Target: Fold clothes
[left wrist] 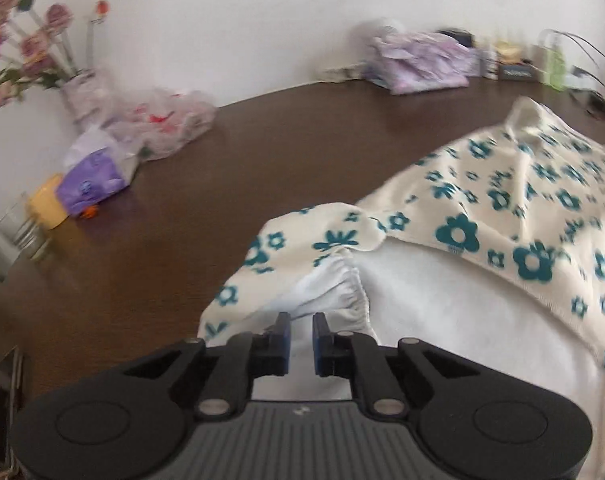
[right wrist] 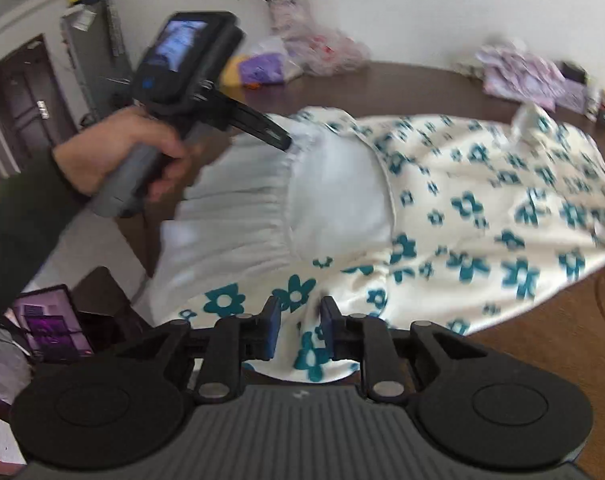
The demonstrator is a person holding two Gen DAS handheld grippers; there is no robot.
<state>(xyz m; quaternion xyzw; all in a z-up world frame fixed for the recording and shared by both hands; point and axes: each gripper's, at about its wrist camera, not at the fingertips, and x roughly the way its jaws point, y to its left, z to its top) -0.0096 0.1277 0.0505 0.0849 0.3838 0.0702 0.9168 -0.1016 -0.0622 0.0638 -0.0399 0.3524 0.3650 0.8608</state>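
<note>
- Garment of cream knit with teal flower print lies spread on the dark brown wooden surface, its white lining and gathered elastic waistband turned out.
- Left tongs, black with blue pads, are narrowly parted over the white waistband, gripping nothing.
- Right tongs stand slightly apart over the printed hem; whether they pinch the cloth is unclear.

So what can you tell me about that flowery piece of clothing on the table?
The flowery garment is cream cloth printed with teal flowers, with a plain white lining and a gathered elastic waistband. It lies spread and rumpled on the dark wooden table, its printed layer folded back so the lining shows. The left gripper sits at the waistband; the right gripper sits over the printed edge. Whether either pinches it is unclear.
</note>
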